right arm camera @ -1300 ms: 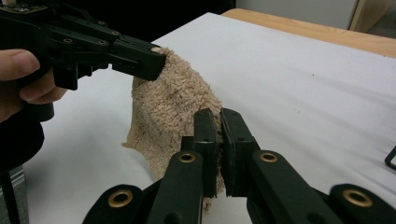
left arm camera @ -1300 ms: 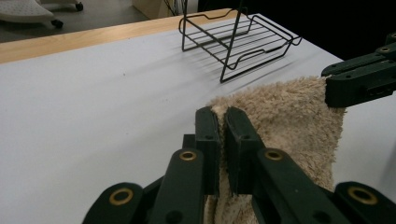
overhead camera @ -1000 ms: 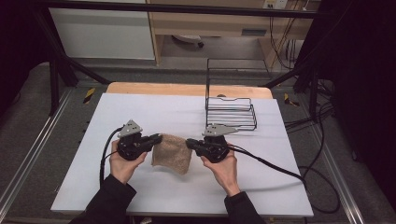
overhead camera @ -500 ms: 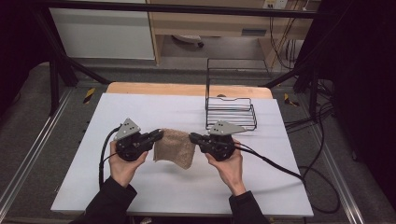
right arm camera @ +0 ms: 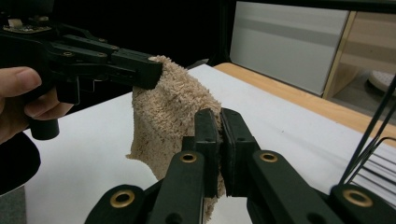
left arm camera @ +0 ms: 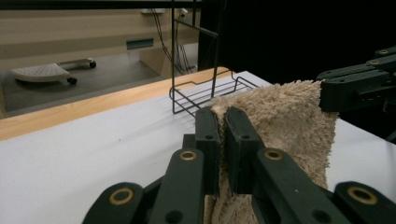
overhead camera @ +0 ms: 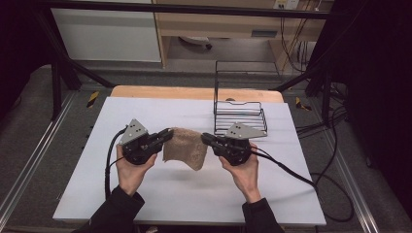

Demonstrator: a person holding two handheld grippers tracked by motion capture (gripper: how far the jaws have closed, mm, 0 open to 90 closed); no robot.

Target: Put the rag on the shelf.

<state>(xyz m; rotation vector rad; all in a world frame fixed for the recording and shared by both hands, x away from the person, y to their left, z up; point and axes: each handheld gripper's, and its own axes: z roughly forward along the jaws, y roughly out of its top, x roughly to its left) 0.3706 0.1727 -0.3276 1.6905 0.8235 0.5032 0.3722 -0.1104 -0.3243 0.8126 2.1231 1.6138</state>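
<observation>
You are holding one fuzzy cloth up with two tools: the left tool and right tool are each pinching a corner, near one wire rack.

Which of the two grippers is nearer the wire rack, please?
The right gripper. It holds the towel's edge just in front of the wire rack, while the left gripper pinches the opposite edge, farther from it.

Both hands have lifted the tan cloth, which seems clear of the white worktop now, hanging between the left gripper and right gripper.
</observation>
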